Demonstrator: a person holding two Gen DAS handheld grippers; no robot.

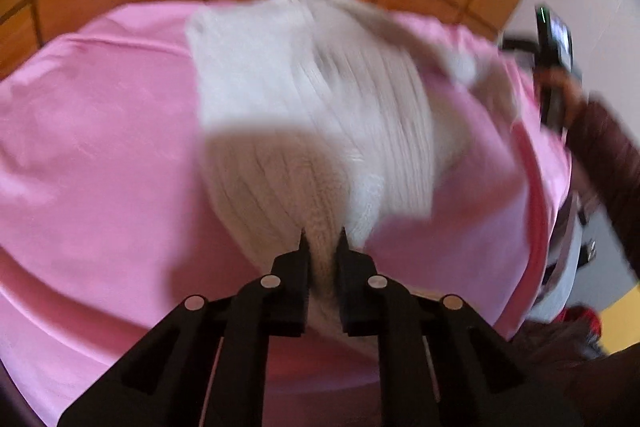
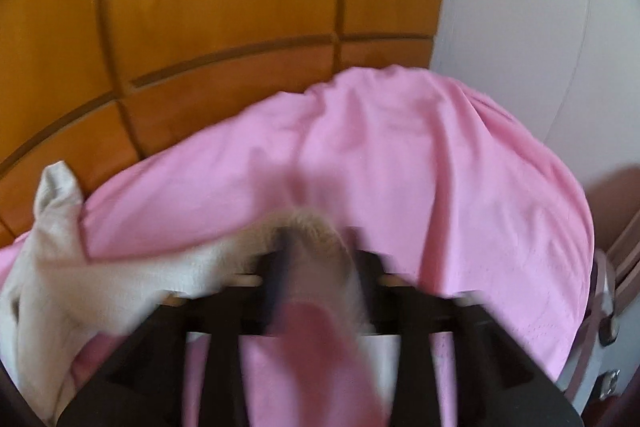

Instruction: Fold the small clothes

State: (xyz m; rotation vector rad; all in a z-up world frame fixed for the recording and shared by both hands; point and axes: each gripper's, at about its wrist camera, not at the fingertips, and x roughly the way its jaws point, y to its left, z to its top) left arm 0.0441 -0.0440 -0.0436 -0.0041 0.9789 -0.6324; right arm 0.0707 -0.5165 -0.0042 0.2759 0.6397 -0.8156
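Note:
A small cream ribbed knit garment (image 1: 312,99) lies on a pink cloth-covered surface (image 1: 100,155). My left gripper (image 1: 323,239) is shut on the garment's near edge, with knit bunched between the fingers. In the right wrist view, my right gripper (image 2: 320,247) is blurred by motion and is shut on another part of the cream garment (image 2: 80,267), which stretches off to the left. The right gripper's body and the hand that holds it show at the right edge of the left wrist view (image 1: 554,67).
Orange-brown wooden cabinet doors (image 2: 200,27) stand behind the pink surface (image 2: 440,167). A white wall (image 2: 540,7) is at the right. A pinkish bag with straps (image 2: 616,275) stands off the surface's right edge.

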